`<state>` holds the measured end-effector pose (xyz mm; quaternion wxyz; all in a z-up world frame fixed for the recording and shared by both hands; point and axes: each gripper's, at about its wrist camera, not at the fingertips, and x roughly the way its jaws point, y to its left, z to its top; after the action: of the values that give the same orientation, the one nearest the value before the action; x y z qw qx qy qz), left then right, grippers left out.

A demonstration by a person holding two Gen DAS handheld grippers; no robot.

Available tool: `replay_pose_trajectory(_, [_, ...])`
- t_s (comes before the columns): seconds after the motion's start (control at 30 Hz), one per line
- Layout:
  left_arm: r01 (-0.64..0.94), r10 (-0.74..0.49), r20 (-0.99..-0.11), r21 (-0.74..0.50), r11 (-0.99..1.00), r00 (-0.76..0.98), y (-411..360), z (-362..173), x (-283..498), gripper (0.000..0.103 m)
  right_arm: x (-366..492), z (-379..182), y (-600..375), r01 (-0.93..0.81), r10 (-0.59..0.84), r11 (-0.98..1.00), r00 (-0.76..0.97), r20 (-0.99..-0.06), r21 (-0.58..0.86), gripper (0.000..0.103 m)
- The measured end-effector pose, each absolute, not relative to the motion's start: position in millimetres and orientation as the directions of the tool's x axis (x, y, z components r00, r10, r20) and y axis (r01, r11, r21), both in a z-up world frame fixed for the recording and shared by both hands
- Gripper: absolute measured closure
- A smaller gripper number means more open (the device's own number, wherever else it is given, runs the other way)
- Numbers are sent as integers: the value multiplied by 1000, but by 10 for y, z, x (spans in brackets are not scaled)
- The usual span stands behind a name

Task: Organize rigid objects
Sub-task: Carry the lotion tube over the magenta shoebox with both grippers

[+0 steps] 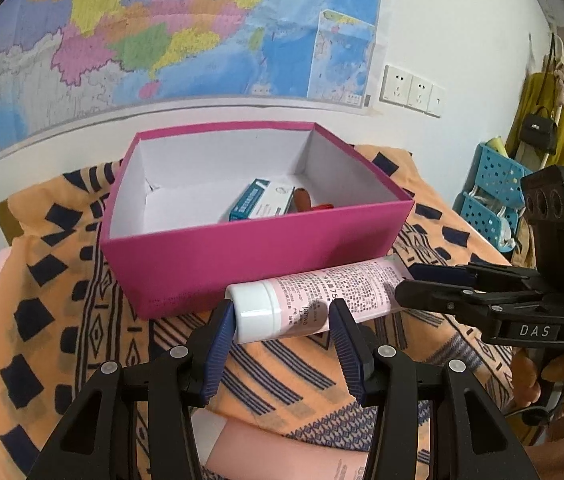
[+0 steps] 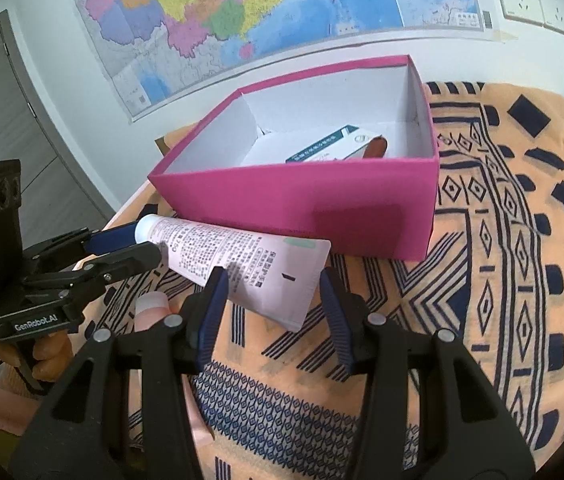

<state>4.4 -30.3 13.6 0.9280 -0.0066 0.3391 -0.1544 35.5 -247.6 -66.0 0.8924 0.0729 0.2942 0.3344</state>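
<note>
Both claws are on the pink tube [image 1: 321, 300] at once, 1 at each end, and it hangs just in front of the magenta box's [image 1: 242, 256] near wall, its shadow dark on the patterned cloth [image 1: 62, 320] below. That is the whole story of the coming move: the tube's long axis runs side to side, parallel to that near wall, and the open box lies straight ahead of both claws and higher than the tube sits now.

Starting at the left: the left claw [image 1: 282, 320] is clenched on the white cap end [image 1: 256, 312], blue pads [image 1: 222, 336] either side of it. In the right wrist view that same claw [image 2: 130, 246] comes in from the left edge, pinching the cap.

Moving right along the tube, printed text facing up, to the flat crimped tail: the right claw [image 2: 270, 300] grasps the tail there, the tube [image 2: 242, 256] wedged between its pads. Neither hand is nearer; each owns 1 end.

My read: the tube has to clear the near rim, then go forward and down, both ends kept level.

Now the box itself, white inside. Its left half looks bare. Toward the right sit a teal-and-white carton [image 1: 262, 200] and, just beside it, an orange-brown item [image 1: 303, 199], partly hidden by the wall. Room enough on the left for the tube, I'd say.
</note>
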Motion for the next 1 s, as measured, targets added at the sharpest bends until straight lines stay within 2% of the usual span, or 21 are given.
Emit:
replay_pose_trajectory(0.43, [260, -259, -580, -83, 962, 772, -269, 344, 116, 54, 385, -426, -2442, -582, 643, 762, 632, -432, 283, 52])
replay_pose_trajectory(1.0, [230, -245, -557, -98, 968, 793, -203, 454, 316, 54, 533, -236, -2378, -591, 638, 767, 658, -399, 251, 52])
